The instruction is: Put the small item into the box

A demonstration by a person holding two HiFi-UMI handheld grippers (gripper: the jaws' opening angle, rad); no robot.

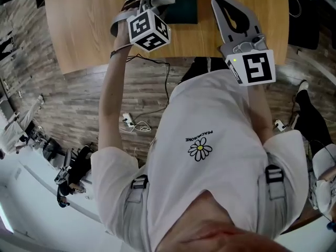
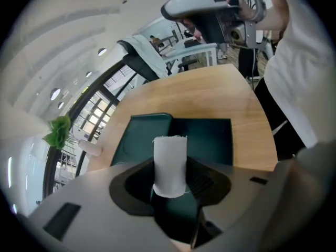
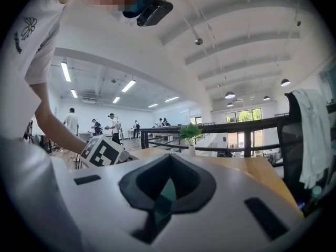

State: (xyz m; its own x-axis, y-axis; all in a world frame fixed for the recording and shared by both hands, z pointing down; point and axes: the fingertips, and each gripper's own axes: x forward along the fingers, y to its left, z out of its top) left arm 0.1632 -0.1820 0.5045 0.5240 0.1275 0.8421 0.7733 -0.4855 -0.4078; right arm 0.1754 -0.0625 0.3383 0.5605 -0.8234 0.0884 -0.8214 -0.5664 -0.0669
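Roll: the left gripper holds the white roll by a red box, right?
Not red. The box is dark green, as the left gripper view shows. The left gripper does hold the white roll by it.

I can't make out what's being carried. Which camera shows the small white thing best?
The left gripper view: the white roll stands upright between the left gripper's jaws, with the green box beyond. The head view hides it behind the gripper; the right gripper view misses it.

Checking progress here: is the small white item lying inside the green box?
No, the small white item stands gripped in the left gripper, outside the green box.
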